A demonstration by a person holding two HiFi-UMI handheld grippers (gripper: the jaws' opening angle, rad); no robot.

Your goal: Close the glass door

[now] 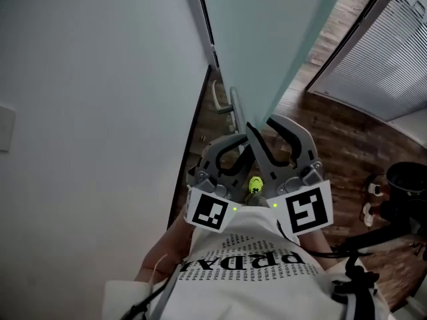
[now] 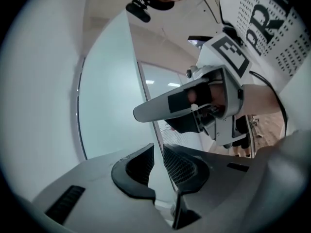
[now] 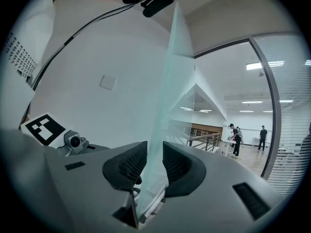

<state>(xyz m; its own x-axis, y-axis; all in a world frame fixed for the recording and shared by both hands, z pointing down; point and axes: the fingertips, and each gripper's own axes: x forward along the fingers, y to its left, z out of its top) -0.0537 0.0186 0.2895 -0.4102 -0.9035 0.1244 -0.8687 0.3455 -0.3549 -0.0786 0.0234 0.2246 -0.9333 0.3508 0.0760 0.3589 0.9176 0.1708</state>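
The frosted glass door (image 1: 267,39) stands ajar, and its free edge runs down to my two grippers. The left gripper (image 1: 235,147) and the right gripper (image 1: 263,133) cross each other at that edge, just below a metal handle (image 1: 220,99). In the left gripper view the left gripper (image 2: 158,164) has its black pads close on either side of the door (image 2: 112,106); the right gripper's finger (image 2: 165,106) shows above. In the right gripper view the right gripper (image 3: 154,161) has its pads against both faces of the pane (image 3: 170,106).
A white wall (image 1: 93,112) stands close on the left. A wood floor (image 1: 333,132) and a curved glass partition with blinds (image 1: 380,59) lie to the right, with a black object and cables (image 1: 403,185) on the floor. Distant people (image 3: 237,137) stand in the hall beyond.
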